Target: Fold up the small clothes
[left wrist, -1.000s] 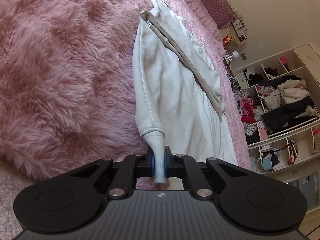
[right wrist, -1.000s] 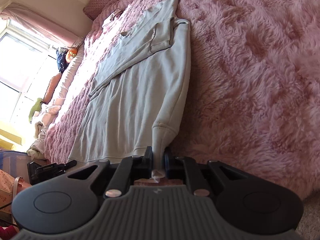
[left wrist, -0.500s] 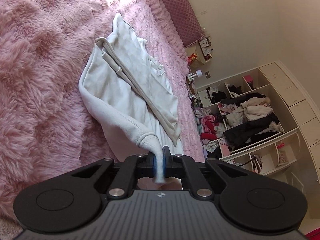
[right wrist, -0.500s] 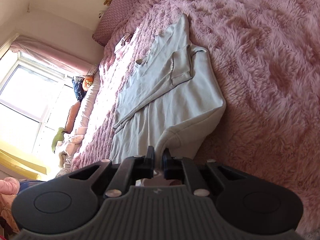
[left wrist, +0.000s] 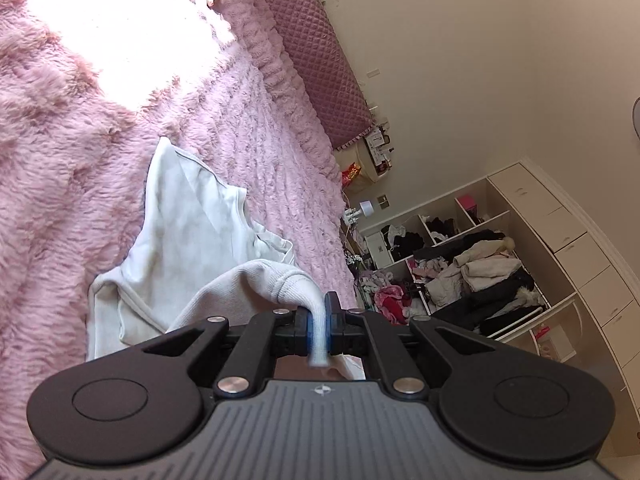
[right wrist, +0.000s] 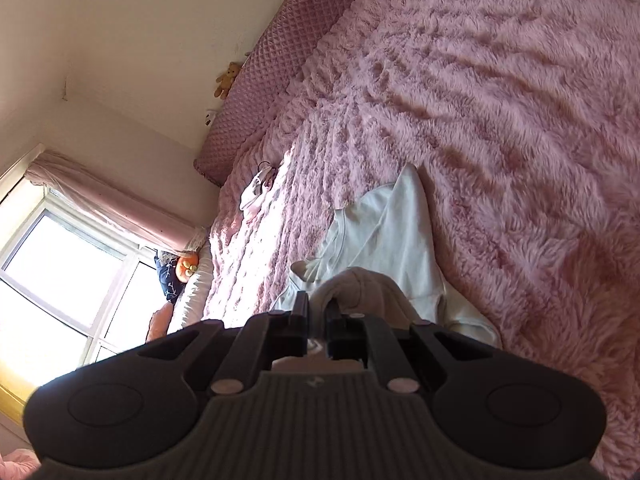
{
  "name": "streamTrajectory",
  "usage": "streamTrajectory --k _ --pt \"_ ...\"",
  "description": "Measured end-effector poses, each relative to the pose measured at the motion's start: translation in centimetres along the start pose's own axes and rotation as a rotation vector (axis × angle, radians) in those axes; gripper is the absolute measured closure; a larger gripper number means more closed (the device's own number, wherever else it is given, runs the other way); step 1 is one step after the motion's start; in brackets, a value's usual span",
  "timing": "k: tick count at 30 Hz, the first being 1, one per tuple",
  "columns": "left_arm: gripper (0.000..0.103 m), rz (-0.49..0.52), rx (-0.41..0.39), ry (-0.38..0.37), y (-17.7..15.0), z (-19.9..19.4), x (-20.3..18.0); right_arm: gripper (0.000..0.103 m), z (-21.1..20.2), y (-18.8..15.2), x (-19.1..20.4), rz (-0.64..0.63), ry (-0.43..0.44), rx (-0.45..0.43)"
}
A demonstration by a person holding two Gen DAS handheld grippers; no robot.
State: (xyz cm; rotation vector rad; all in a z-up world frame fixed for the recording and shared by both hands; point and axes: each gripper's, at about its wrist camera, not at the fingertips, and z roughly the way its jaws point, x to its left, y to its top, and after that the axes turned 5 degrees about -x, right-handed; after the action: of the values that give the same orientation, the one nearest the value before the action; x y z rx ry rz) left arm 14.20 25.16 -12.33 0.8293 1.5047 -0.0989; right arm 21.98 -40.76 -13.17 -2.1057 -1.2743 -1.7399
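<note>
Now the left gripper (left wrist: 318, 326) and right gripper (right wrist: 318, 320), each pinching the hem of the white garment (left wrist: 188, 232), are carrying it up over the collar end on the pink bed (left wrist: 60, 160), closing the lengthwise fold.

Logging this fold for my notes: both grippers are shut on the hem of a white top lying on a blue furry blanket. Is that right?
Not quite: the blanket is pink, not blue, as both wrist views show. The rest stands: the left gripper and the right gripper each have their jaws shut on the hem of the white top.
</note>
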Motion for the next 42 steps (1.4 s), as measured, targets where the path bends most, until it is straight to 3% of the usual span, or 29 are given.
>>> streamTrajectory --k 5,9,14,17,18,21,23,28,30,34,38,42 --pt "0.098 0.009 -0.002 0.037 3.3 5.1 1.9 0.101 7.8 4.0 -0.6 0.024 -0.053 -0.014" --pt "0.098 0.003 0.017 0.131 4.9 8.6 5.0 0.101 14.1 5.7 -1.7 0.015 -0.129 0.004" --pt "0.098 -0.065 0.019 0.199 5.6 11.0 8.0 0.101 18.6 6.1 -3.4 0.007 -0.19 0.015" --pt "0.093 -0.124 0.066 0.298 6.4 12.2 9.3 0.096 20.4 6.2 -4.7 0.027 -0.235 0.041" --pt "0.089 -0.142 0.07 0.297 6.9 12.1 9.4 0.09 20.5 6.3 -5.1 0.048 -0.258 0.033" --pt "0.076 -0.071 0.026 0.298 8.2 10.2 7.8 0.05 18.3 7.0 -5.3 0.074 -0.231 -0.043" --pt "0.059 -0.011 -0.007 0.305 8.5 7.9 6.4 0.05 16.4 7.1 -4.8 0.014 -0.199 -0.051" --pt "0.054 0.125 0.016 0.276 5.5 1.9 3.8 0.05 10.7 4.4 -3.4 -0.24 -0.246 0.021" --pt "0.048 0.221 0.037 0.312 3.2 0.2 2.5 0.05 9.0 2.7 -3.1 -0.328 -0.281 0.051" --pt "0.047 0.357 0.148 0.361 -1.4 -1.9 1.7 0.05 5.9 -1.4 -2.4 -0.536 -0.318 0.101" --pt "0.041 0.386 0.247 0.411 -3.9 -1.7 2.3 0.05 4.9 -3.3 -3.1 -0.575 -0.303 0.141" --pt "0.041 0.344 0.198 0.444 -4.2 -2.6 3.1 0.05 4.8 -4.3 -3.8 -0.569 -0.298 0.146"
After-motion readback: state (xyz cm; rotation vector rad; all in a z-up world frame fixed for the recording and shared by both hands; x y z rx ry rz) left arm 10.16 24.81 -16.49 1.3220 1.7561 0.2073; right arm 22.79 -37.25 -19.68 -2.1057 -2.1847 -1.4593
